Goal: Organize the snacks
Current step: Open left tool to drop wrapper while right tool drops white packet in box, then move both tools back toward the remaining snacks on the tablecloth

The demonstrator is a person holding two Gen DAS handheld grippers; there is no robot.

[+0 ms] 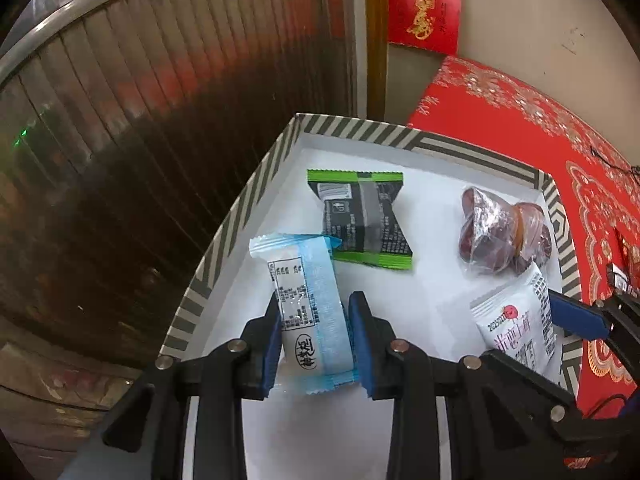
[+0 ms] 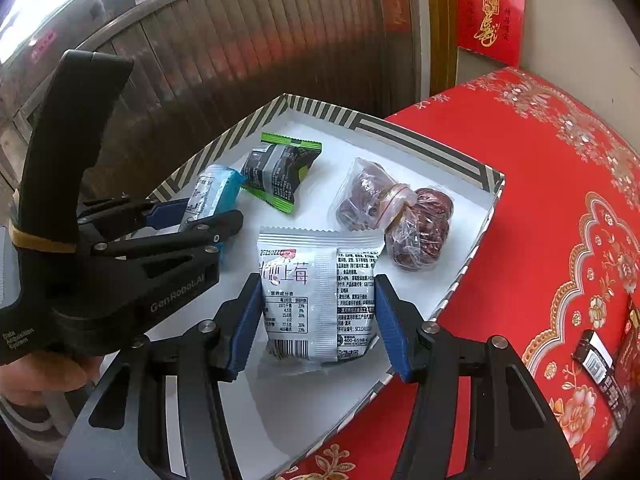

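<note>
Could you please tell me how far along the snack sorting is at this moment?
Done: the green-and-black packet and the clear bag of dark red snacks lie inside the striped box. In hand: the left gripper is shut on the blue-and-white packet, and the right gripper brackets the white strawberry packet, both over the box. Left: a dark packet on the red cloth.

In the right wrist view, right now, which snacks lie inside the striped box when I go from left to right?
Blue packet → green-edged dark packet → white packet → clear bag of dried red fruit.
</note>
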